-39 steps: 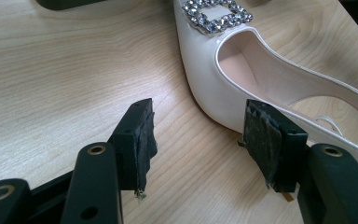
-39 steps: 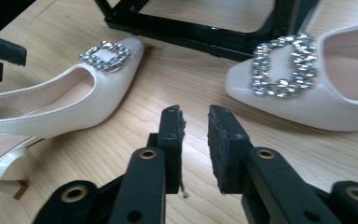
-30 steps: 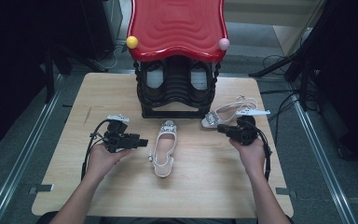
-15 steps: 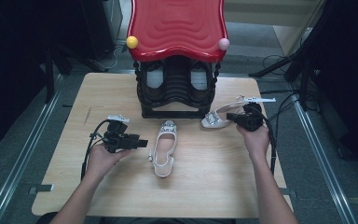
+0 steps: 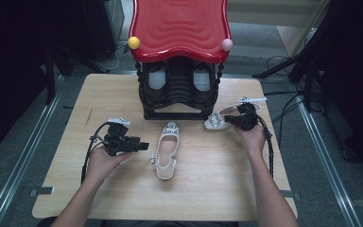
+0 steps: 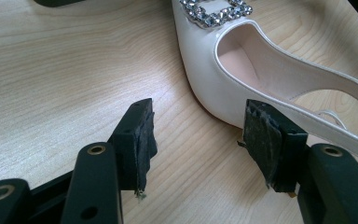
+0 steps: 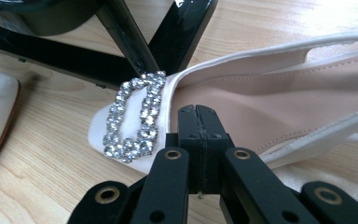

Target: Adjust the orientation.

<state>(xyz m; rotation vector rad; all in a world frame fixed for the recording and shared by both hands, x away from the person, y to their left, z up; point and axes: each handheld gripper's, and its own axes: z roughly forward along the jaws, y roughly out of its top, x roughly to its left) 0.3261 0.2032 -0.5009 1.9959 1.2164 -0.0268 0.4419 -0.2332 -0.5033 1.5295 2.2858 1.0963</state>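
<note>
Table (image 5: 123,198) first, plain light wood, with a black shoe rack (image 5: 179,92) under a wavy red top (image 5: 179,28) standing at the far edge, well beyond both claws. Two white shoes with sparkly buckles come next. One shoe (image 5: 166,150) lies flat mid-table, toe toward the rack, just to the inner side of the left claw (image 5: 142,145). That claw sits low over the wood, jaws wide apart with nothing between them; in the left gripper view the shoe's (image 6: 242,60) side runs right past the tip of one pad (image 6: 265,135), close to it but I can't tell if it actually touches.

Second shoe (image 5: 220,120) is by the rack's foot, directly under the right claw (image 5: 230,122). In the right gripper view that claw (image 7: 199,116) has its jaws pressed tight together, pads meeting flat, tips hovering over the shoe's pinkish insole (image 7: 270,107) just behind the buckle (image 7: 133,116). Doesn't look like anything is pinched between them, no strap or edge caught. The rack's black leg (image 7: 121,37) is right ahead of the tips.
</note>
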